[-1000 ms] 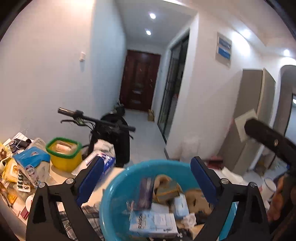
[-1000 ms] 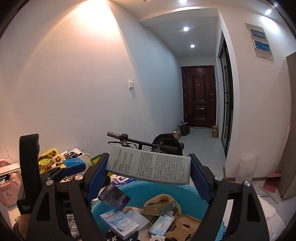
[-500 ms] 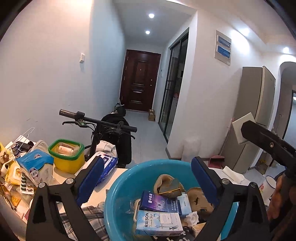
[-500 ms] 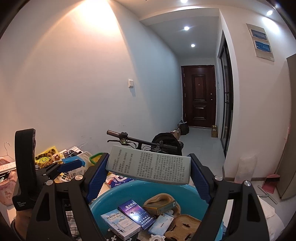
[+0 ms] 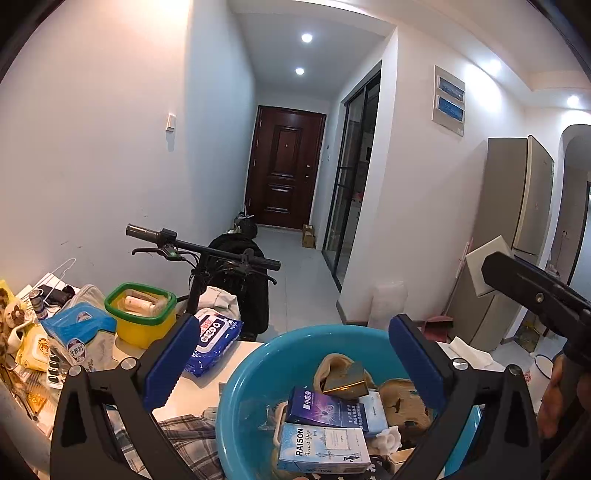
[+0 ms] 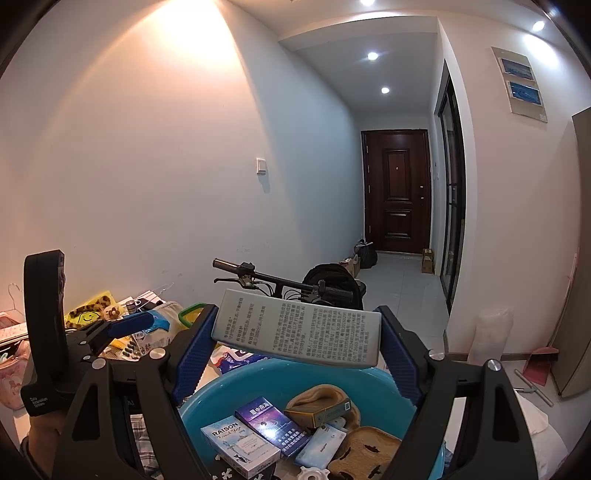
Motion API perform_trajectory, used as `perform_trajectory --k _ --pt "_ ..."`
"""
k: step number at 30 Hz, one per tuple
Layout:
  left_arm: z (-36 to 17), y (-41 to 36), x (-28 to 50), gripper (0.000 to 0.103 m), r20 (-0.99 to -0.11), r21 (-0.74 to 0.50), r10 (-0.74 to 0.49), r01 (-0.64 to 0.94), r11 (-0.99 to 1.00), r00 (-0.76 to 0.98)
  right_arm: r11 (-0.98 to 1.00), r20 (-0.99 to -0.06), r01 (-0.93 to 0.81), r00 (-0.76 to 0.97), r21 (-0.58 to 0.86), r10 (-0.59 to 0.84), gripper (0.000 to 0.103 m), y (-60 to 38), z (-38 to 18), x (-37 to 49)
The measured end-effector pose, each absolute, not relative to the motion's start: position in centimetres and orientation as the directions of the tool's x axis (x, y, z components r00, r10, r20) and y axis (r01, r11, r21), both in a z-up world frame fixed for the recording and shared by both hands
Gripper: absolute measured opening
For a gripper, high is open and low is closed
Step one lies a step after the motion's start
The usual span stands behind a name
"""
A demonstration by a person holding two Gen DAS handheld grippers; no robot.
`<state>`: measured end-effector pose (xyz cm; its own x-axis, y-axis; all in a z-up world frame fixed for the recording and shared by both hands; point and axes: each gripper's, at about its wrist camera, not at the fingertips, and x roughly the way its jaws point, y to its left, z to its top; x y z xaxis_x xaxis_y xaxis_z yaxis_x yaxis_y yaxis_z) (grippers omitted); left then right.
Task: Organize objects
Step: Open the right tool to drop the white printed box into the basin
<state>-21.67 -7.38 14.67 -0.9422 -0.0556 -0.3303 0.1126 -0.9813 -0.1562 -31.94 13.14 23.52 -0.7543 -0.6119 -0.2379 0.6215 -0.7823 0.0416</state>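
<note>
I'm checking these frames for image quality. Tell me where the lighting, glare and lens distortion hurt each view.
Left wrist view: strong fisheye bending of the walls, dark vignette in the corners, ceiling spotlights blown out; the blue basin is evenly lit and sharp. Right wrist view: a warm glare patch washes the wall at the top, and the grey box has small, hard-to-read print.

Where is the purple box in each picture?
Left wrist view: the purple box lies in the blue basin, low in the middle, just above the white RAISON box.
Right wrist view: the same box lies low in the middle of the basin, just right of the RAISON box, below the grey box that the right gripper holds.
Shared landmark: the dark brown door down the hallway.
</note>
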Motion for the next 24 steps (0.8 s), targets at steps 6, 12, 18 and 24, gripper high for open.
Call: perform_trajectory --k 6,12,18,24 --pt "14.83 -7.53 -21.45 0.103 -0.319 -0.159 -0.061 0.117 -0.980 -0.946 -0.785 -0.243 0.618 -0.756 0.043 -0.608 0.082 13.32 23.60 -32.10" --pt "14.86 -7.64 -21.43 0.103 -0.319 -0.158 -0.062 0.118 -0.980 -0.946 -0.792 -0.256 0.608 -0.760 0.045 -0.598 0.085 13.09 23.40 -32.33" --pt "14.74 -7.75 -21.50 0.103 -0.324 -0.151 -0.067 0.121 -0.981 -0.944 -0.798 -0.272 0.602 -0.763 0.033 -0.587 0.103 12.84 23.44 -32.43" --pt "14.69 -8.02 -21.63 0.103 -0.339 -0.152 -0.074 0.133 -0.979 -0.938 -0.804 -0.278 0.595 -0.768 0.023 -0.577 0.103 12.69 23.43 -32.34"
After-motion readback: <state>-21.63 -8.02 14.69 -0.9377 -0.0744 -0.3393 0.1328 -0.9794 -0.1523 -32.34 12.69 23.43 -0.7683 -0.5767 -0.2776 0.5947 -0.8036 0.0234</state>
